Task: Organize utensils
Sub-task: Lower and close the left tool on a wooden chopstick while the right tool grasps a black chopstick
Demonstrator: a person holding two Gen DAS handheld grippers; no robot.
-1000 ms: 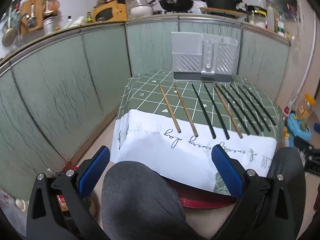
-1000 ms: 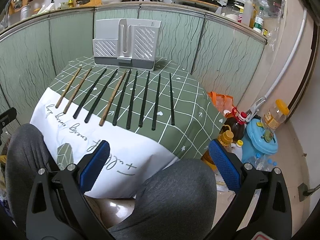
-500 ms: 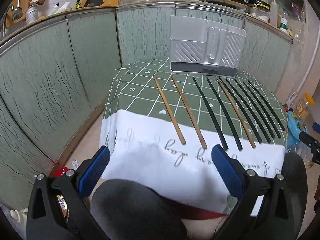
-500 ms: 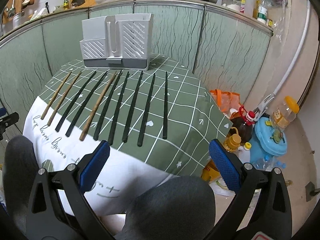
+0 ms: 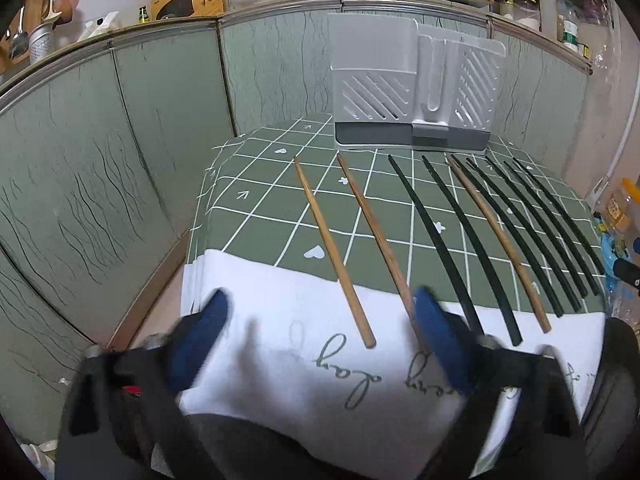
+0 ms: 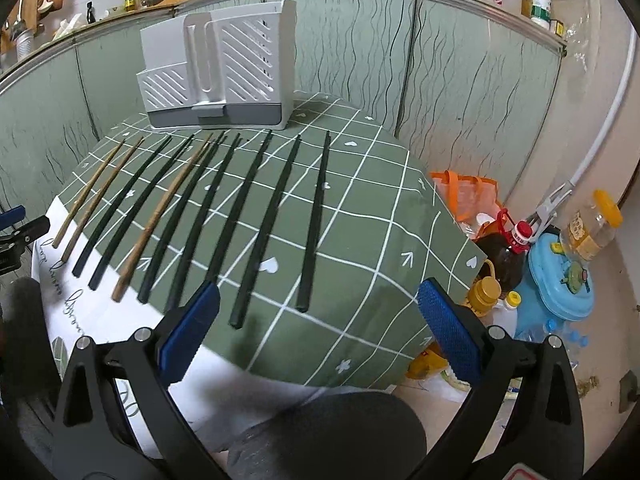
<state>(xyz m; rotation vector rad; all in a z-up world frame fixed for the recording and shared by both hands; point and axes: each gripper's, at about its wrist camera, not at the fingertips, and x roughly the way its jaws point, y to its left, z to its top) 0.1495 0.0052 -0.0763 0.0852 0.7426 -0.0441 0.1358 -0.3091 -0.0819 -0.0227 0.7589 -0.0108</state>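
While both views have closed in on the bench (image 5: pixel 256 200) over the last second, so that the knees which filled the foreground now sit low in each picture, the job itself has not begun: every stick lies where it lay. The bench, draped in a green checked cloth with a white lettered border, carries the grey utensil rack (image 5: pixel 414 88) upright at its far edge, its slotted compartments showing nothing inside from here. In front of it the chopsticks (image 6: pixel 224 216) lie side by side in a fan, well apart from the rack's pockets: three wooden ones and seven black ones, none touching a finger. The left hand-held gripper (image 5: pixel 320 336) has come forward over the white border, blurred by motion, its blue pads spread wide on either side of the near ends of the two leftmost wooden chopsticks (image 5: pixel 334 248). The right hand-held gripper (image 6: pixel 316 328) hangs likewise spread, holding nothing, near the ends of the rightmost black chopsticks (image 6: pixel 314 224). The approach suggests that a first pick is about to be made, probably of the wooden pair on the left, and the sorting into the rack is all still ahead.
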